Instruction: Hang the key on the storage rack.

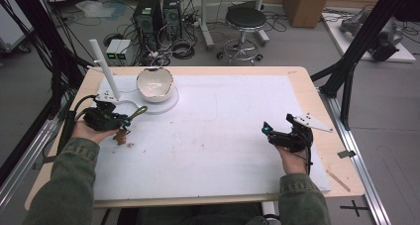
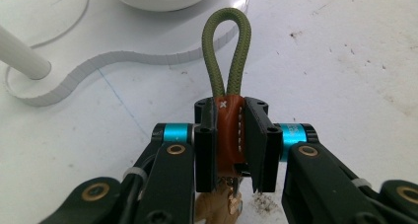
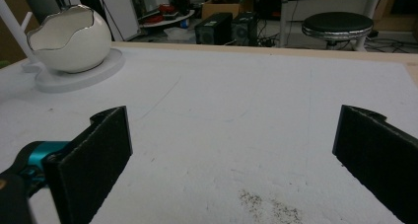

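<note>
My left gripper [image 2: 230, 116] is shut on a brown stitched leather tab [image 2: 229, 137]. An olive-green cord loop [image 2: 226, 15] sticks out past the jaws toward a white stand. In the high view the left gripper [image 1: 115, 120] hovers at the table's left, the cord loop [image 1: 139, 111] points right, and a brown piece [image 1: 120, 136] hangs below it. A white egg-shaped bowl [image 1: 154, 84] with a jagged silver rim sits on the flat white stand base [image 1: 171, 104], beside a slanted white post [image 1: 105, 66]. My right gripper [image 1: 275, 133] rests open at the right, its jaws wide apart [image 3: 231, 140] over bare table.
The white mat [image 1: 223, 136] covers most of the wooden table [image 1: 322, 111]. Small dark crumbs [image 1: 130, 145] lie under the left gripper and more crumbs [image 3: 268, 206] lie by the right one. A stool [image 1: 245, 19] and computer towers [image 1: 148, 14] stand on the floor behind.
</note>
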A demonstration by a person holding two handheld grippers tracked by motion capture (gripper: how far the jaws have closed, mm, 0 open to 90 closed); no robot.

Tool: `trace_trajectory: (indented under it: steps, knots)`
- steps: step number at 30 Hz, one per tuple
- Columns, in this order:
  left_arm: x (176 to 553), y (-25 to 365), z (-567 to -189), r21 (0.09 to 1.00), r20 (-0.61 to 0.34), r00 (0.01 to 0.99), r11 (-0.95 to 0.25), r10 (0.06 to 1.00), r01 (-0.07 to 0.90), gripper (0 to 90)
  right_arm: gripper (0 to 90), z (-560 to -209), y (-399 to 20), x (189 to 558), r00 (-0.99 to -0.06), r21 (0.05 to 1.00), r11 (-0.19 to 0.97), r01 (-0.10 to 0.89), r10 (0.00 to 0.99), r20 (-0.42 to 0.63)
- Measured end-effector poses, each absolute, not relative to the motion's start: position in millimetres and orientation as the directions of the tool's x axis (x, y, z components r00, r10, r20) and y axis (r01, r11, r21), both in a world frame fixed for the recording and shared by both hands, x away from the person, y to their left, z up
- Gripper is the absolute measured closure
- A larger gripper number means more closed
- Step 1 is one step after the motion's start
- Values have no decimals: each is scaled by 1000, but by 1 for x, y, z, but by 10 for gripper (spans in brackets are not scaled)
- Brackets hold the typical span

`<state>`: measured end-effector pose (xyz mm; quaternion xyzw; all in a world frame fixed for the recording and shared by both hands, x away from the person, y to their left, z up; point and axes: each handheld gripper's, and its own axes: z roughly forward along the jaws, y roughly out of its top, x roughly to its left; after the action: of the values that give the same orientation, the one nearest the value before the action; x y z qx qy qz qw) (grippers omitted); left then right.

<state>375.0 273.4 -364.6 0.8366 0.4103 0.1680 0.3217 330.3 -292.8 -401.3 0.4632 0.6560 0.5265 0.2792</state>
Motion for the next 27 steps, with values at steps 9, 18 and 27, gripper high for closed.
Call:
trace_trajectory:
  steps: [9, 18, 27]
  knots:
    - [370, 293, -346, 716, 18, 574, -411, 818, 564, 756, 5, -401, -293, 330, -415, 949, 19, 314, 902, 119]
    - [367, 313, -326, 751, 5, 530, -353, 848, 558, 757, 5, -402, -292, 331, -416, 949, 21, 314, 902, 118]
    - [368, 333, -306, 785, -1, 477, -295, 879, 544, 756, 5, -402, -292, 330, -412, 948, 19, 318, 903, 120]
